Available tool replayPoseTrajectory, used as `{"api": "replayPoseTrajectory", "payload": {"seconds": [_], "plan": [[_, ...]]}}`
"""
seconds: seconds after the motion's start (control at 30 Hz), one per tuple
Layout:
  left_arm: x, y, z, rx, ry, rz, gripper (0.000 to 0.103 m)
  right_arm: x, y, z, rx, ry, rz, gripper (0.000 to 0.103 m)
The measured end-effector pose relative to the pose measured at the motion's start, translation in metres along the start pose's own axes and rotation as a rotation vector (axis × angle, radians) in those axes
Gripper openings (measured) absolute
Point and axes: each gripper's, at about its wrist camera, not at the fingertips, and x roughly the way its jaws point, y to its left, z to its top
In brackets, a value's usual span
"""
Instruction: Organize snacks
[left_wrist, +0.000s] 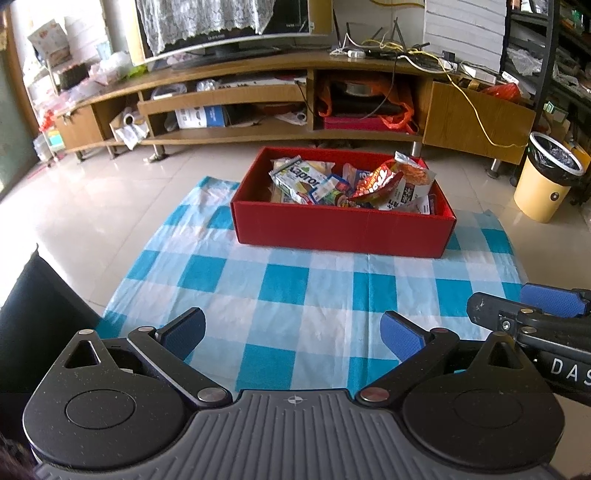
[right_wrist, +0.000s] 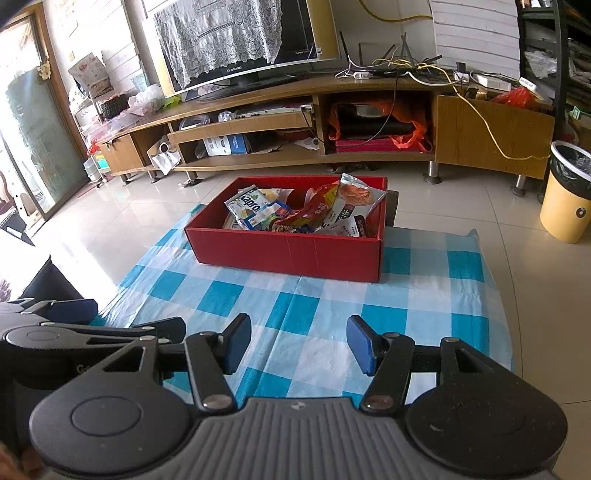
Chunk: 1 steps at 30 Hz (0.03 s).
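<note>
**A:** What have your tools got hold of?

**B:** Nothing. My left tool (left_wrist: 293, 338) stands wide apart over the checked cloth (left_wrist: 295, 288), and my right tool (right_wrist: 299, 345) is parted about halfway, with bare cloth between its pads. The two are close beside each other.

**A:** And the snacks?

**B:** Further on, heaped in the red box (left_wrist: 343, 230) on the cloth's far part, with the TV stand (left_wrist: 258, 96) behind it. No packet lies loose on the cloth.

**A:** How will they handle?

**B:** Light, I'd judge, and crinkly and slippery. The white-green packet (right_wrist: 245, 206) and the red foil bag (right_wrist: 317, 210) look puffed, so I'd pinch a sealed edge, not the crushable middle.
</note>
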Motion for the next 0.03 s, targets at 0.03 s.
{"api": "replayPoseTrajectory", "payload": {"seconds": [0.03], "plan": [[-0.0007,0.0001,0.0,0.003,-0.006,0.003,0.103,-0.0003,0.0,0.0,-0.001,-0.001,0.001,0.054]]}}
